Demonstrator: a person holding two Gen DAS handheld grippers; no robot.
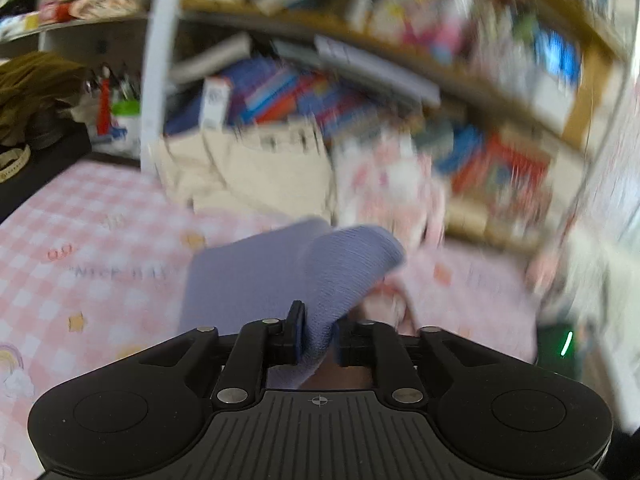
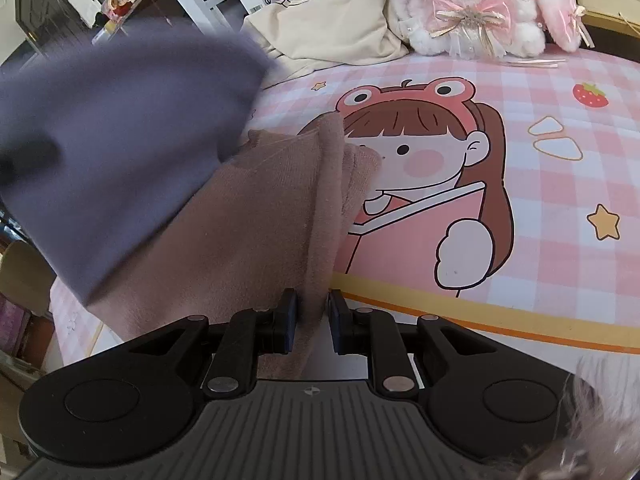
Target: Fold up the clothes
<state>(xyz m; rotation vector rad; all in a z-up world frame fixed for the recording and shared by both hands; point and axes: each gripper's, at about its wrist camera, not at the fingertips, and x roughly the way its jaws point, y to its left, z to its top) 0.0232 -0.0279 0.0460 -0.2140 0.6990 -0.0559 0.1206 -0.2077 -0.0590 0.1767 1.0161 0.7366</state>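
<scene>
A purple knit garment [image 1: 256, 276] hangs over the pink checked bed sheet [image 1: 92, 240]. My left gripper [image 1: 318, 338] is shut on a fold of it and holds it up. In the right wrist view the same purple garment [image 2: 120, 144] fills the upper left, blurred. Under it lies a brown-pink knit part [image 2: 256, 216] of the clothing. My right gripper [image 2: 313, 322] is shut on an edge of this brown-pink cloth, above the cartoon-girl print on the sheet [image 2: 540, 168].
A cream tote bag [image 2: 332, 24] and a pink plush rabbit [image 2: 468, 4] lie at the bed's far edge. Shelves of books [image 1: 360, 92] stand behind the bed. A white post [image 1: 158, 64] rises at the left. Grey fur [image 2: 592, 420] shows at bottom right.
</scene>
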